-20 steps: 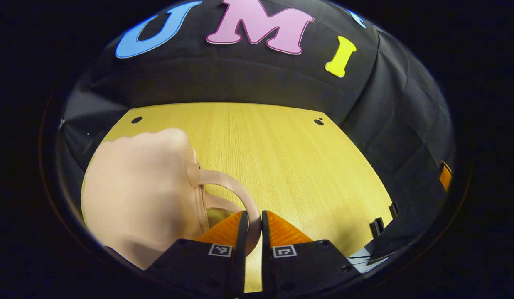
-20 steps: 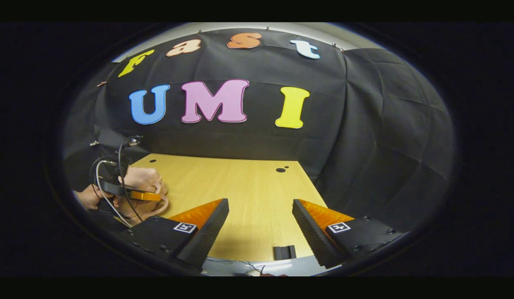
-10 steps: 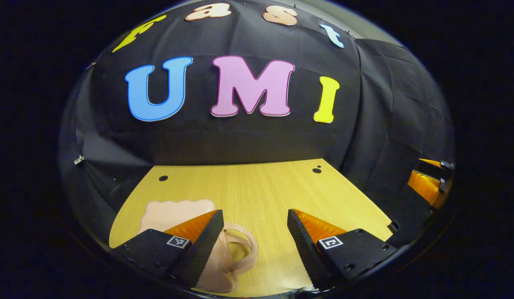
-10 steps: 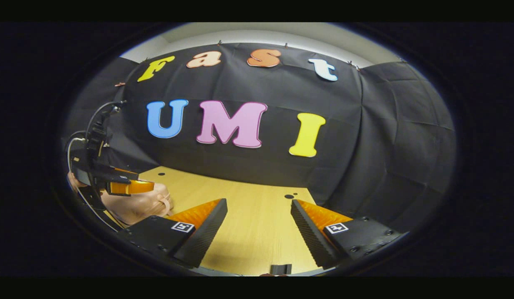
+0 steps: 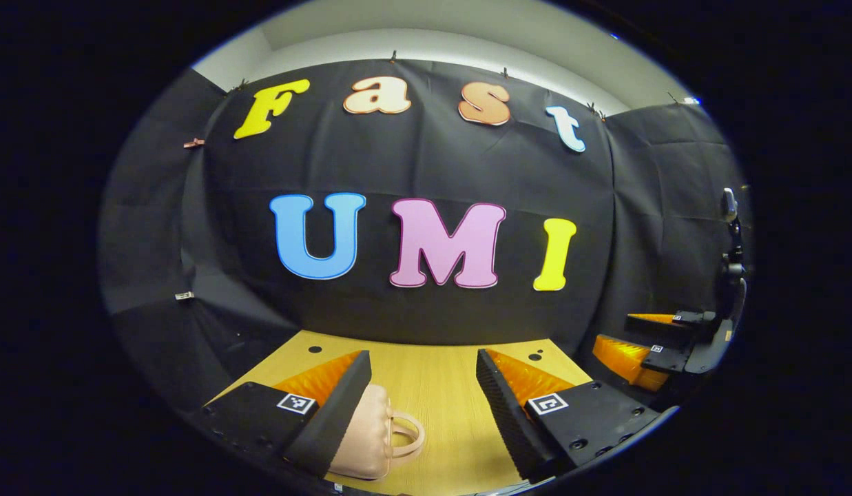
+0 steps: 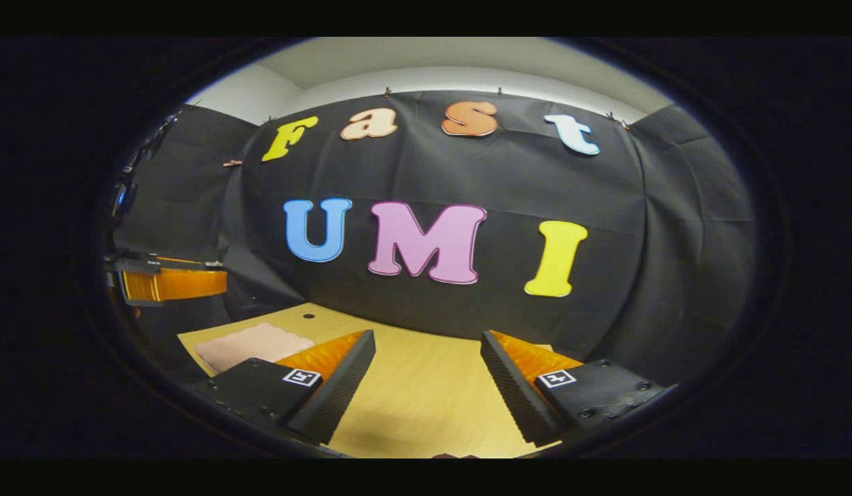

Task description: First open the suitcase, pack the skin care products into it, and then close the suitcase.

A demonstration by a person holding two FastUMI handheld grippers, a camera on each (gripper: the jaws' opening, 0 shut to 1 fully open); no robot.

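Gaping wide, both grippers' jaws, empty above the closed suitcase (image 5: pixel 367 434).

A small pale-pink suitcase (image 5: pixel 366 434) with a looped handle lies shut and flat on the wooden table (image 5: pixel 439 386), handle pointing toward the table's middle, its quilted top also seen at the table's left edge (image 6: pixel 252 344).

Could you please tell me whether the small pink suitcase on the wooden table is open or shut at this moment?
Shut: the small pink suitcase lies flat on the wooden table, halves together, handle out sideways.
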